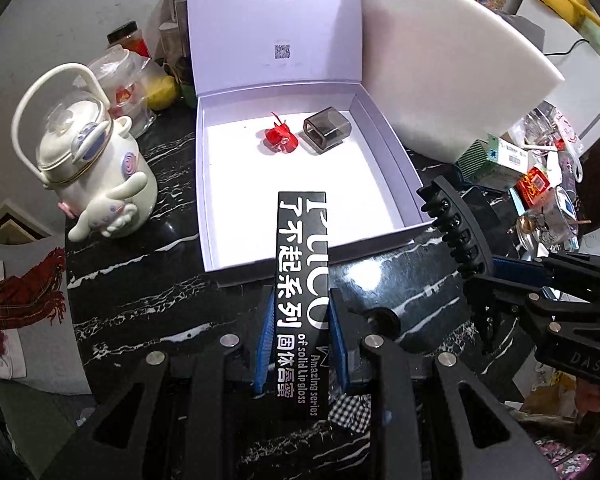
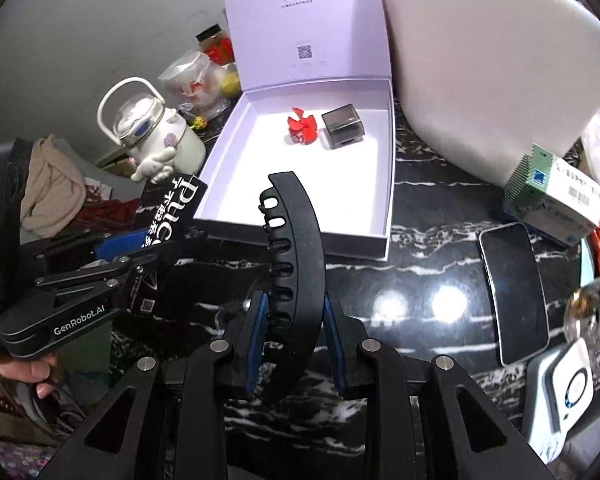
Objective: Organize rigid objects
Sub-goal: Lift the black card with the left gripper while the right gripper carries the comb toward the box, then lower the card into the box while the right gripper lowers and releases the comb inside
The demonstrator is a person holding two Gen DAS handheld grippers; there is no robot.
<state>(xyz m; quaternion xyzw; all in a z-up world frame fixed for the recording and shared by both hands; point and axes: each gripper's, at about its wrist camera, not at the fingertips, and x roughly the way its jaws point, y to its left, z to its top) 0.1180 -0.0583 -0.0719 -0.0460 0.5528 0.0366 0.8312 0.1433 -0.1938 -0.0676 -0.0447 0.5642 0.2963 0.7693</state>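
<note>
My left gripper (image 1: pixel 300 312) is shut on a long black lip-gloss box (image 1: pixel 302 264) with white lettering; its far end reaches over the front wall of the open white gift box (image 1: pixel 216 184). My right gripper (image 2: pixel 294 312) is shut on a black curved hair clip (image 2: pixel 296 248), held above the black marble table just in front of the gift box (image 2: pixel 388 184). Inside the gift box lie a red hair clip (image 1: pixel 278 138) and a dark smoky square cap (image 1: pixel 326 130); both also show in the right wrist view, the red clip (image 2: pixel 302 125) and the cap (image 2: pixel 342 125).
A white cartoon kettle (image 1: pixel 92 160) stands left of the gift box. A white foam board (image 1: pixel 452 72) leans at the right. A phone (image 2: pixel 514 292), a green-white carton (image 2: pixel 556 192) and clutter lie at the right. The gift box lid (image 1: pixel 276 24) stands upright behind.
</note>
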